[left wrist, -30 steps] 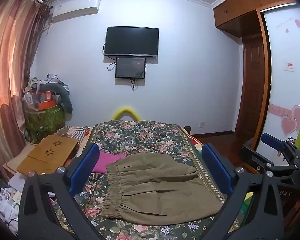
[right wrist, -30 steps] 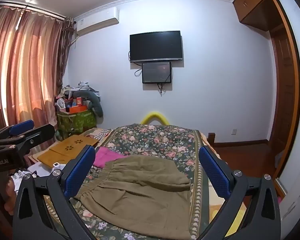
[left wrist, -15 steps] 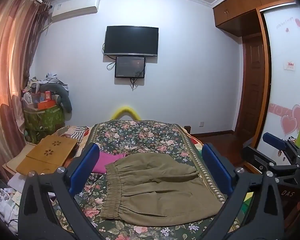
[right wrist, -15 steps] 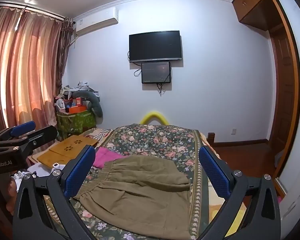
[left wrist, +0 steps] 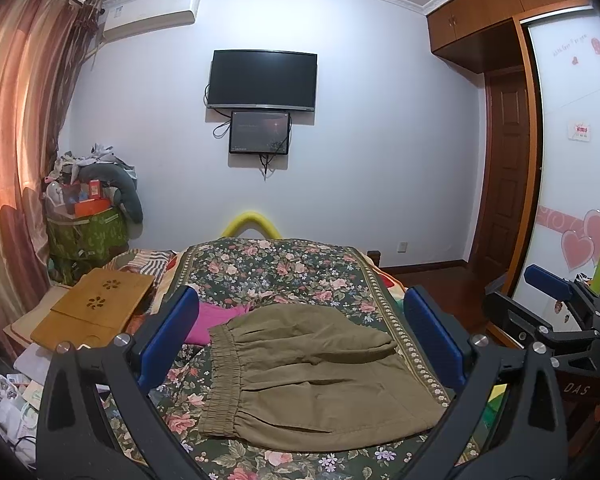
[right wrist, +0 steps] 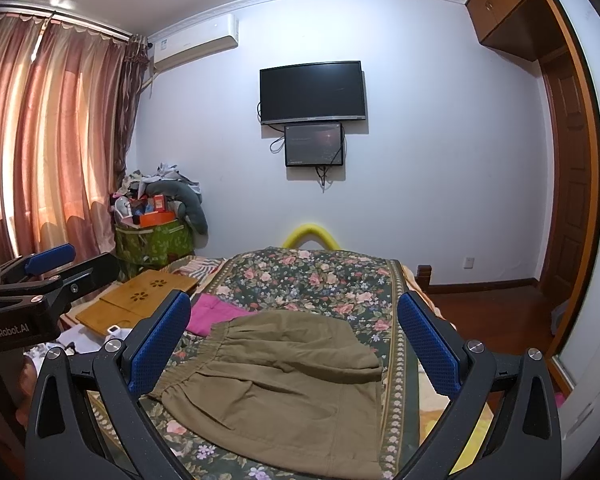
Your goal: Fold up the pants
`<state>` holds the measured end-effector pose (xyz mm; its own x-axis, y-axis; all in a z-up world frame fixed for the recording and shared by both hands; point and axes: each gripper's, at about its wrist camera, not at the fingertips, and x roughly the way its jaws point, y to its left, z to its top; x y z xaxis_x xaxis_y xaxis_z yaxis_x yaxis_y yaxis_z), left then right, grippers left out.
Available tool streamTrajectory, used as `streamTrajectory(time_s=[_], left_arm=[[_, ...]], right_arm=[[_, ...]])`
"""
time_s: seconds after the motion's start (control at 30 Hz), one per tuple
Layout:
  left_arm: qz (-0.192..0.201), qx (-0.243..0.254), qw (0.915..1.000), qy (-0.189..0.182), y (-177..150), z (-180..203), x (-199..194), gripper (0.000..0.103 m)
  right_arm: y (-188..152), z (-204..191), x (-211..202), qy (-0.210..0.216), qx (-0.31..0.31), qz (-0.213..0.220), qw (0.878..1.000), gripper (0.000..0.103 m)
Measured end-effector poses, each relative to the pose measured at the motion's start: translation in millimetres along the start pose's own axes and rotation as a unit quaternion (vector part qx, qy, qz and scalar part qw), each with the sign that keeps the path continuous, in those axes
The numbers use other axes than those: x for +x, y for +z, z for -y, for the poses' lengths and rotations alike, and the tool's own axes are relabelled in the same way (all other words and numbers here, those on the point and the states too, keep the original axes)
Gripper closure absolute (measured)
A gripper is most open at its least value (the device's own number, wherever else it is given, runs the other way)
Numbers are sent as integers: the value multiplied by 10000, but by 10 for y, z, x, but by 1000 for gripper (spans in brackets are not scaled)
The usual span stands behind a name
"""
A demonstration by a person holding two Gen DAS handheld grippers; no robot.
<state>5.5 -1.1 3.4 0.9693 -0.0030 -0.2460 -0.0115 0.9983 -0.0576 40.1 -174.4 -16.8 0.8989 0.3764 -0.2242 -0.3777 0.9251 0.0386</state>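
Olive-brown pants (left wrist: 316, 376) lie folded flat on the floral bedspread (left wrist: 276, 272), elastic waistband toward the left. In the right wrist view the same pants (right wrist: 284, 392) fill the bed's near half. My left gripper (left wrist: 300, 340) hovers above and in front of them, open, nothing between its blue pads (left wrist: 168, 336). My right gripper (right wrist: 296, 344) is also open and empty, raised over the pants. Each gripper shows at the edge of the other's view: the right gripper (left wrist: 548, 292) at the far right, the left gripper (right wrist: 48, 260) at the far left.
A pink garment (left wrist: 216, 316) lies beside the waistband. A wooden lap tray (left wrist: 96, 308) sits left of the bed, with papers below it. A heaped green bin (left wrist: 84, 232) stands by the curtain. A wardrobe and door stand on the right, a wall TV (left wrist: 262, 80) ahead.
Both views have shifted only slightly; the pants lie as before and both grippers stay open above them.
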Motion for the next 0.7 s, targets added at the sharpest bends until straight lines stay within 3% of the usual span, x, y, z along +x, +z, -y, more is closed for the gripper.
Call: streamTrajectory(time_s=[0.7], left_arm=[[-6, -99, 9999, 75, -38, -73, 54, 0]], right_arm=[[0, -21, 17, 27, 0, -4, 10000, 0]])
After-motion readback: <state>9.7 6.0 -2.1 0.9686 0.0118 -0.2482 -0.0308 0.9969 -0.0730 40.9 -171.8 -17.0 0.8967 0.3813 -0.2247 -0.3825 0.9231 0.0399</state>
